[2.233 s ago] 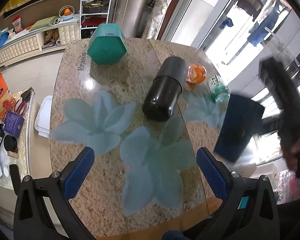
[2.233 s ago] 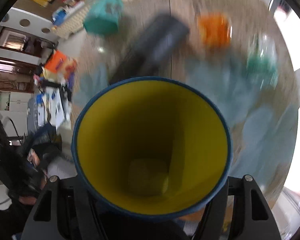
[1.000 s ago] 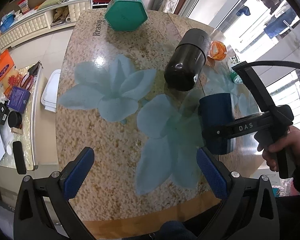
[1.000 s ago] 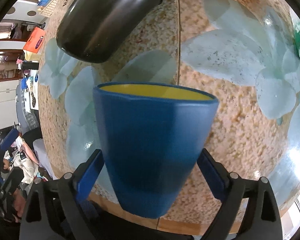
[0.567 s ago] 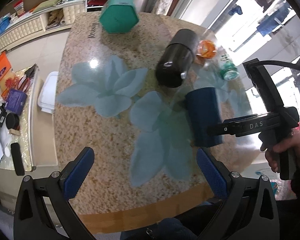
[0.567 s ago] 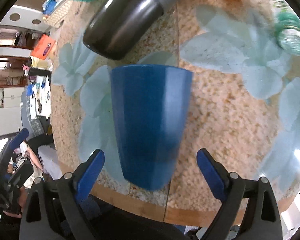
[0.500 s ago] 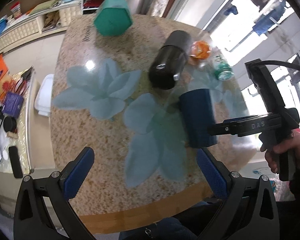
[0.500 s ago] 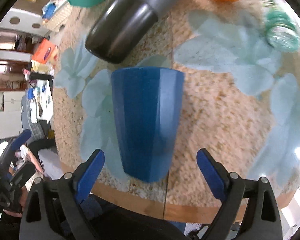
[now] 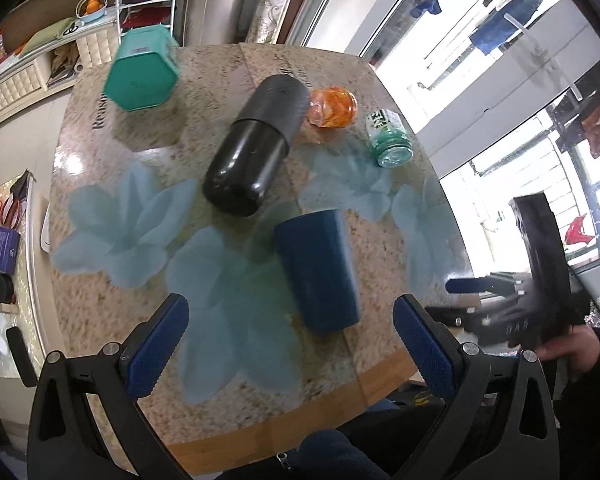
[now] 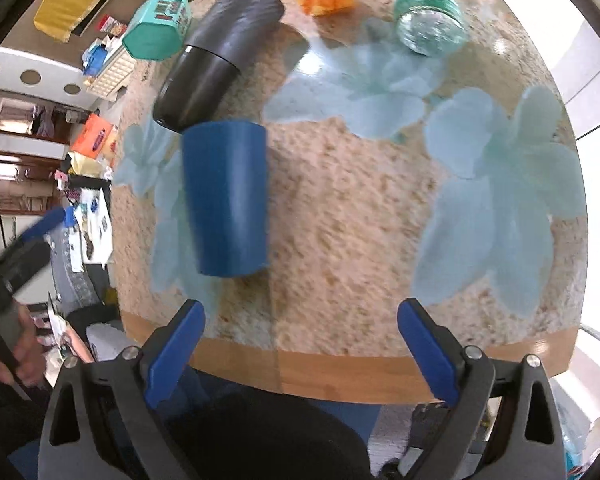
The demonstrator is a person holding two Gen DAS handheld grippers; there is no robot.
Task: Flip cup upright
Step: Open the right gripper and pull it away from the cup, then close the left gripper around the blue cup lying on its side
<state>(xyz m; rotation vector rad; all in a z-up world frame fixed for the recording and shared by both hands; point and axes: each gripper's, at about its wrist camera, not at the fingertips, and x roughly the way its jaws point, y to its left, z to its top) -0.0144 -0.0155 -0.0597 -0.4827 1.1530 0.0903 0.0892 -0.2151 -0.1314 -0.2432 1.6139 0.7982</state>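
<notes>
The blue cup [image 9: 316, 268] stands free on the flower-patterned stone table [image 9: 112, 300], near its front edge; only its outer wall shows. In the right wrist view the cup [image 10: 228, 196] is left of centre. My left gripper [image 9: 288, 348] is open and empty, held above the table's front edge just in front of the cup. My right gripper [image 10: 300, 354] is open and empty, pulled back over the front edge, right of the cup. It shows in the left wrist view at the far right [image 9: 500, 304], blurred.
A black flask [image 9: 254, 144] lies on its side just behind the cup. Behind it are a teal hexagonal box [image 9: 142, 76], an orange wrapped item [image 9: 334, 107] and a green-labelled bottle [image 9: 392, 138]. Shelves and floor clutter are off to the left.
My right gripper brought the cup down onto the table, opened, and drew back to the right and away. The cup now stands free. My left gripper stayed open.
</notes>
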